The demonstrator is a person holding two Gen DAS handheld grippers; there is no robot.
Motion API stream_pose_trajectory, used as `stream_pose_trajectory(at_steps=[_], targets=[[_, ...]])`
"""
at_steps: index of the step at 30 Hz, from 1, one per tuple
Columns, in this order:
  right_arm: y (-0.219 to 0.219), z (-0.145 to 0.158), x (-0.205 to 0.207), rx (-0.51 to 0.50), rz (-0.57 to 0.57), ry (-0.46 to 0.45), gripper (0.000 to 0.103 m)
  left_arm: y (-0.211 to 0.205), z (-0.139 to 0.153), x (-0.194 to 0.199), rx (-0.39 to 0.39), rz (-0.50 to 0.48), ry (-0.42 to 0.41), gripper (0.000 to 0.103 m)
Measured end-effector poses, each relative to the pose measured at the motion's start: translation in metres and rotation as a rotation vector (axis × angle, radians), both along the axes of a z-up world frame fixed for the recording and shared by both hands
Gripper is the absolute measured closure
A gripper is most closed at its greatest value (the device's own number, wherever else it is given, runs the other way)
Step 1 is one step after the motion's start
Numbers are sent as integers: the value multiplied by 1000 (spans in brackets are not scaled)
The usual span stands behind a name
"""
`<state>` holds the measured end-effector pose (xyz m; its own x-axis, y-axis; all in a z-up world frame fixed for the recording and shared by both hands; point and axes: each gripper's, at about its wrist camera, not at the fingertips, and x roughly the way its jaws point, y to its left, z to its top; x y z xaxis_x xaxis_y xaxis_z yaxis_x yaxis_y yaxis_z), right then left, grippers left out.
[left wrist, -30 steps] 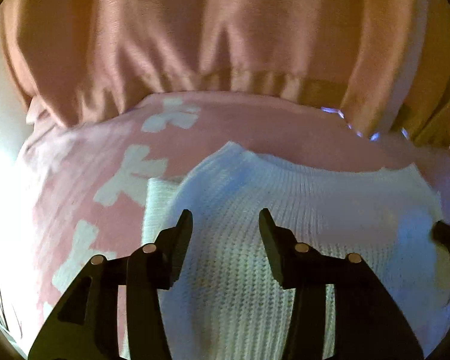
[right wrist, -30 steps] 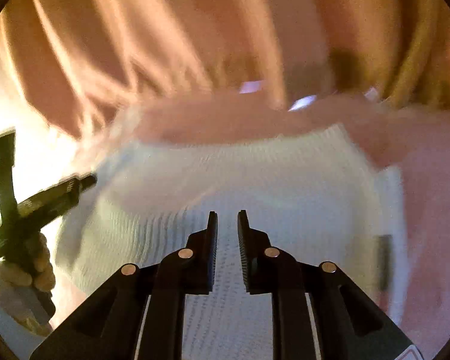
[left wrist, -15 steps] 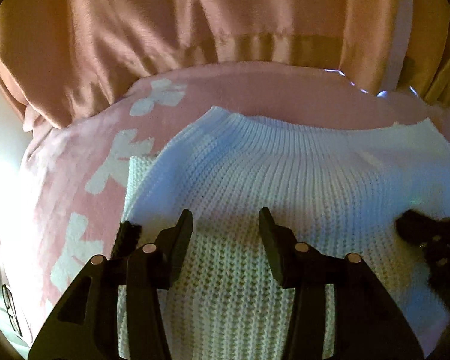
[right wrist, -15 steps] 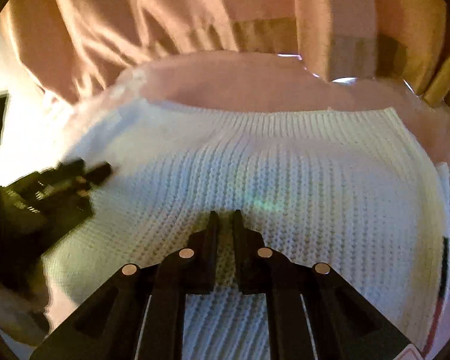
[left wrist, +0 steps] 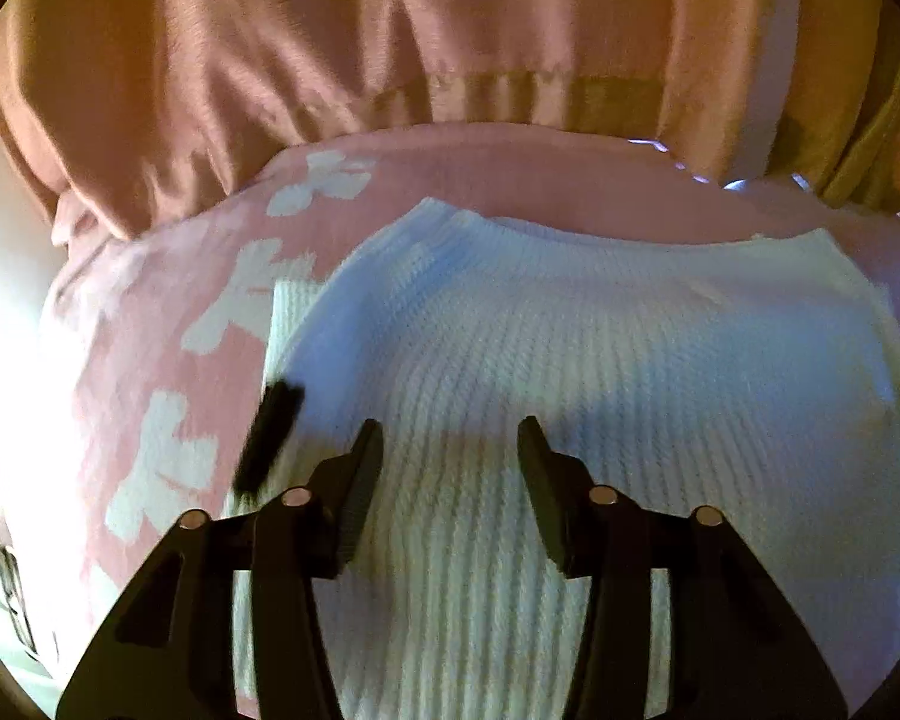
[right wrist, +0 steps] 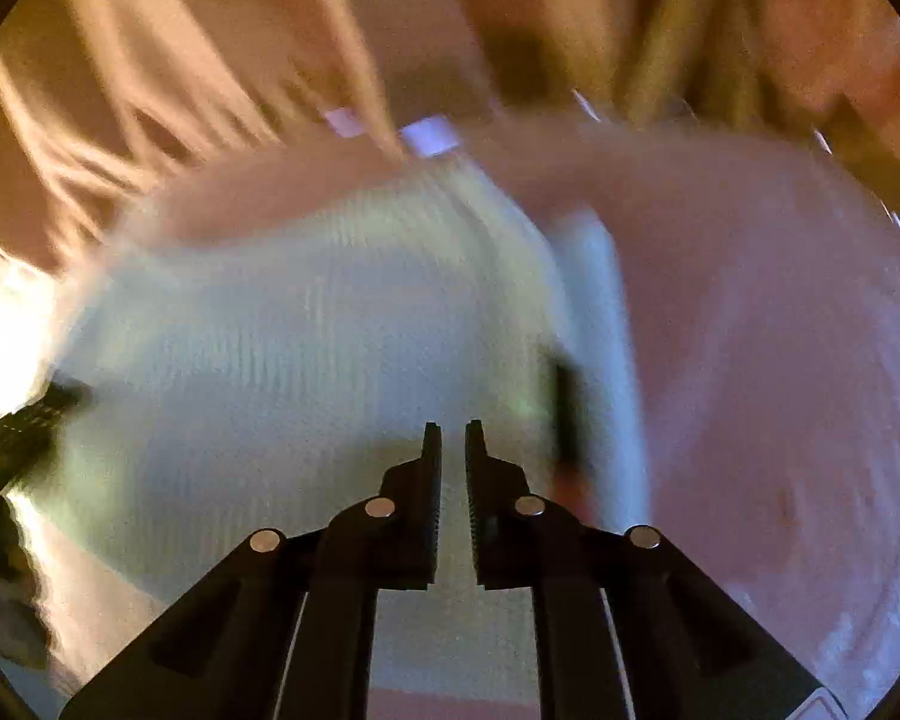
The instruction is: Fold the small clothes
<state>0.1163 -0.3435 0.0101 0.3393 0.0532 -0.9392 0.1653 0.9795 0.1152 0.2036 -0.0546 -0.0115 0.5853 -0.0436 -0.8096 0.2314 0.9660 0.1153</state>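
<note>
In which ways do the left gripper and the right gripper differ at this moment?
The left gripper has its jaws spread wide; the right gripper has them nearly closed, leaving a thin gap. The left wrist view is fairly sharp, the right wrist view smeared by motion. Both are black, hold nothing, and point over the white knit sweater.

Home bedroom setting, pink bedspread (left wrist: 168, 360) with white bow pattern, white knit sweater (left wrist: 600, 360) on it, peach curtains (left wrist: 270, 60) behind
</note>
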Motion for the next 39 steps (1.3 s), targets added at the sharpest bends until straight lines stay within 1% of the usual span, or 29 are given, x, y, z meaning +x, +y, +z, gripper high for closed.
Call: stream_pose_trajectory(at_steps=[1,2,3,4,5,7,10,13,14,15,16,17,19,20,21,22,23,24,25,27,28,29,30,31,33,34,36,38,39], targets=[[-5,-9,-5,2,-3,31,102,2,-4,-8,3,-2,11,50],[-12,-5,-13,31,1,12,101,4,-6,-10,9,-5,24,50],[-15,3,-18,34,-3,-8,100,6,-11,-15,11,-5,38,50],[-17,18,-28,32,-5,-66,93,9,-14,-20,8,0,36,49],[-19,26,-38,13,-10,-101,90,12,-13,-25,6,7,29,48],[-22,26,-51,-2,-17,-102,65,18,-9,-36,-12,22,26,42],[-21,15,-58,31,4,-60,65,31,-9,-47,-71,55,45,39],[-13,4,-63,-5,35,-32,60,33,-15,-54,-74,73,61,37],[-14,-1,-63,3,35,-21,63,32,-16,-55,-68,73,59,37],[-17,-4,-68,25,37,-16,81,29,-17,-55,-57,73,55,37],[-17,-7,-71,52,44,-9,96,27,-16,-55,-54,68,53,37],[-19,-3,-71,74,47,-15,97,25,-15,-58,-58,63,53,37],[-22,12,-75,44,49,-56,97,26,-10,-61,-77,54,46,37],[-30,22,-78,37,31,-84,97,29,-6,-63,-91,54,39,37],[-37,24,-80,41,12,-87,97,34,-1,-64,-113,61,30,37],[-45,16,-80,48,-1,-61,97,41,3,-63,-137,78,24,37],[-48,1,-78,64,3,-12,96,46,5,-62,-150,95,22,37],[-46,-13,-77,85,11,30,93,54,6,-58,-166,120,27,37],[-42,-15,-77,74,15,19,88,60,6,-54,-190,139,41,37],[-38,-3,-74,59,27,-7,86,70,5,-48,-232,163,68,37],[-40,11,-76,88,0,-59,84,73,4,-46,-251,176,76,37],[-44,20,-77,111,-23,-99,80,76,4,-46,-265,186,80,37],[-46,25,-78,114,-37,-120,64,77,5,-47,-264,189,76,37],[-48,28,-76,99,-53,-136,54,78,9,-49,-258,198,54,37],[-49,22,-71,90,-63,-116,53,82,17,-53,-261,191,8,35],[-50,13,-65,109,-70,-90,53,86,20,-53,-254,201,-12,27],[-54,-3,-52,174,-82,-35,53,97,20,-49,-244,253,-28,24],[-56,-17,-48,221,-102,-12,52,113,11,-38,-269,328,16,24],[-56,-21,-46,245,-106,-5,51,122,3,-32,-303,356,58,24]])
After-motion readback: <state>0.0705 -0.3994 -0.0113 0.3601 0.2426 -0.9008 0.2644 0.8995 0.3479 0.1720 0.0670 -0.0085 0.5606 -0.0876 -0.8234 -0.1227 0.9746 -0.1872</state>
